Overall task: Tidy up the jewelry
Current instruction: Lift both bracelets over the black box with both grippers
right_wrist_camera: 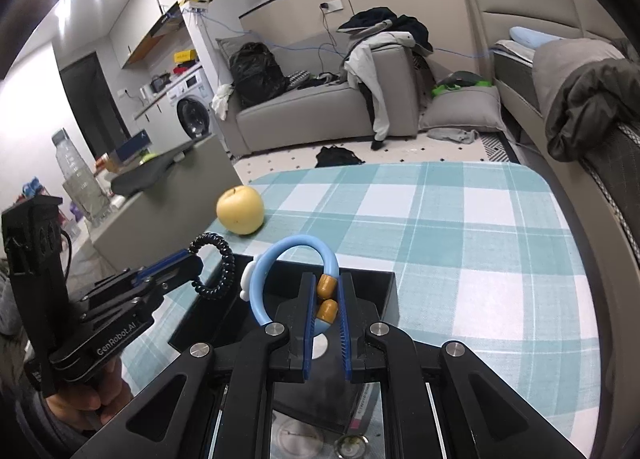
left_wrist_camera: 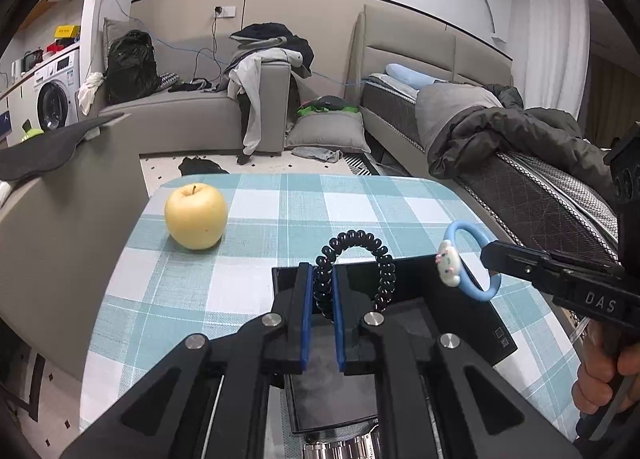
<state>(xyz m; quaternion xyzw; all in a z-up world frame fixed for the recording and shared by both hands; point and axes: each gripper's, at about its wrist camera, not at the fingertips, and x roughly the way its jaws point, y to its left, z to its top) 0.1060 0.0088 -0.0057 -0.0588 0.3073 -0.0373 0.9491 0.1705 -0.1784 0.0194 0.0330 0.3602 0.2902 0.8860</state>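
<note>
My left gripper (left_wrist_camera: 323, 273) is shut on a black spiral hair tie (left_wrist_camera: 382, 259), held upright above a black box (left_wrist_camera: 460, 323) on the checked table. It also shows in the right wrist view (right_wrist_camera: 224, 263). My right gripper (right_wrist_camera: 330, 279) is shut on a light blue hair loop (right_wrist_camera: 280, 253) at its two amber beads (right_wrist_camera: 326, 286). The loop carries a white cartoon charm (left_wrist_camera: 450, 261). In the left wrist view the right gripper (left_wrist_camera: 490, 255) holds the blue loop (left_wrist_camera: 470, 289) over the box's right side. The box also shows in the right wrist view (right_wrist_camera: 372, 287).
A yellow apple (left_wrist_camera: 196, 216) sits at the table's far left, also in the right wrist view (right_wrist_camera: 240, 210). The table has a blue-white checked cloth (left_wrist_camera: 360, 203). A sofa (left_wrist_camera: 192, 115) stands beyond and a bed (left_wrist_camera: 520, 179) lines the right side.
</note>
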